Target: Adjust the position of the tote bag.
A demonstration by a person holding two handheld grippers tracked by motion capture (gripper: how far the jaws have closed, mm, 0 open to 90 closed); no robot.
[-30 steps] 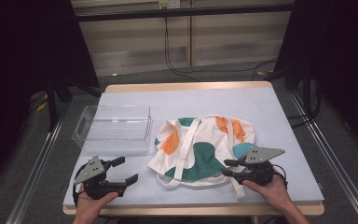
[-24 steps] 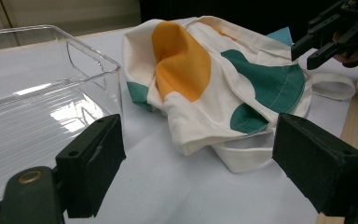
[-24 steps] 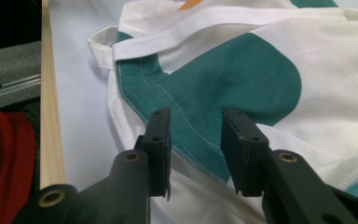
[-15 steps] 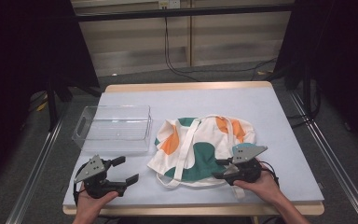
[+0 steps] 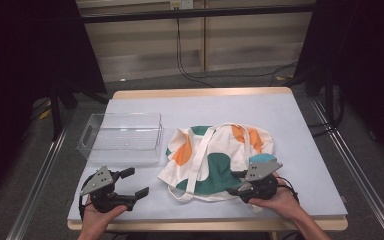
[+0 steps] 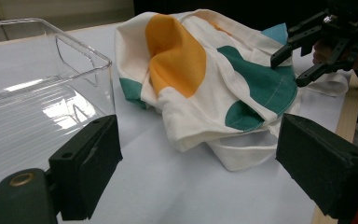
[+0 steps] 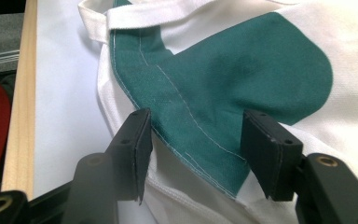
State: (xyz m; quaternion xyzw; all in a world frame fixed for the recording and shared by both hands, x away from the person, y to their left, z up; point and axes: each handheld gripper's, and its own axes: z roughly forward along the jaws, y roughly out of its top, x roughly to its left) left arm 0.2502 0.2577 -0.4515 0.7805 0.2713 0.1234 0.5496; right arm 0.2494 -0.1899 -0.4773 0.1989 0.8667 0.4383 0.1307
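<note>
- A cloth tote bag, white with orange, green and blue patches, lies crumpled in a heap on the pale blue table, right of the middle and toward the person's side.
- A clear plastic bin stands empty just to the bag's left; the two are close but look apart.
- The right gripper sits at the bag's near right edge. Its jaws have just been opening, and they stand apart now.
- In the right gripper view, a stitched green hem runs between the two jaws. The pads don't seem to press on it, so I'd say the cloth isn't held.
- The left gripper rests low over bare table in front of the bin, away from the bag, its jaws wide apart with nothing between them.
- To my eye, this is the reach-and-grasp step: the right hand lines up on the hem while the left waits.
- Next, the right jaws need to close firmly on that hem, taking enough layers that the fabric won't slip.
- The left gripper would probably have to come across and catch another edge or a white strap.
- The strap loops lie loose near the front, so they could drag or snag when the bag lifts.
</note>
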